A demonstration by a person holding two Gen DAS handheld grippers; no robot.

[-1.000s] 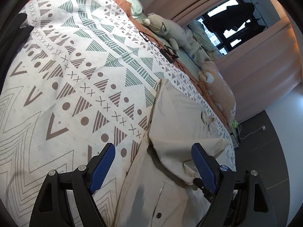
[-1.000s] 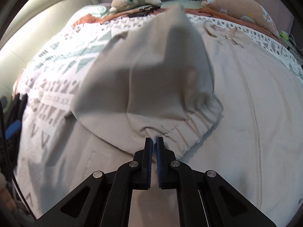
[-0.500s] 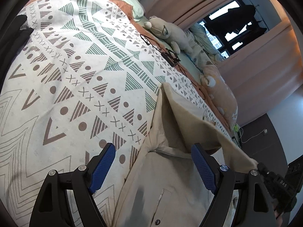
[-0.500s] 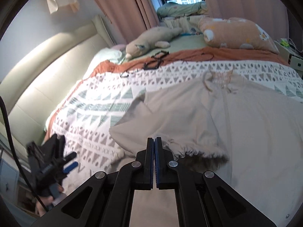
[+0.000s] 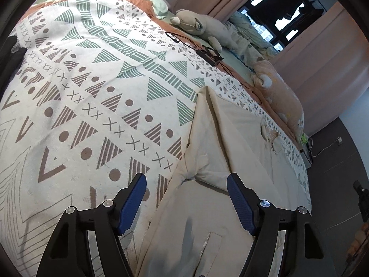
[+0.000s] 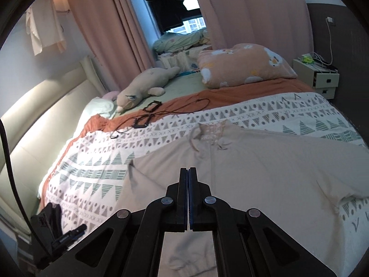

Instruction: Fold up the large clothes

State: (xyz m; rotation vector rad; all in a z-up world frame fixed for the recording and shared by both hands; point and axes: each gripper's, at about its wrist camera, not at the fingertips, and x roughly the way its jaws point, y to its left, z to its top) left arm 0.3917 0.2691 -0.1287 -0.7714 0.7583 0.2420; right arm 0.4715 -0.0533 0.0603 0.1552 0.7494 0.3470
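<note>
The beige garment's [image 6: 265, 173] lower part runs off the bottom edge in both views; the right tongs [image 6: 188, 173] cover its folded sleeve.

The left tool [image 5: 186, 185] tilts downward with jaws closing on nothing, while the right tool [image 6: 188, 175] is clamped together, empty.

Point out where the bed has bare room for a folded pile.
Free: the patterned blanket between the beige garment's edge and the headboard side. Crowded: the strip beyond the garment's collar, with black cables, plush toy and orange pillow. The garment fills the near side.
</note>
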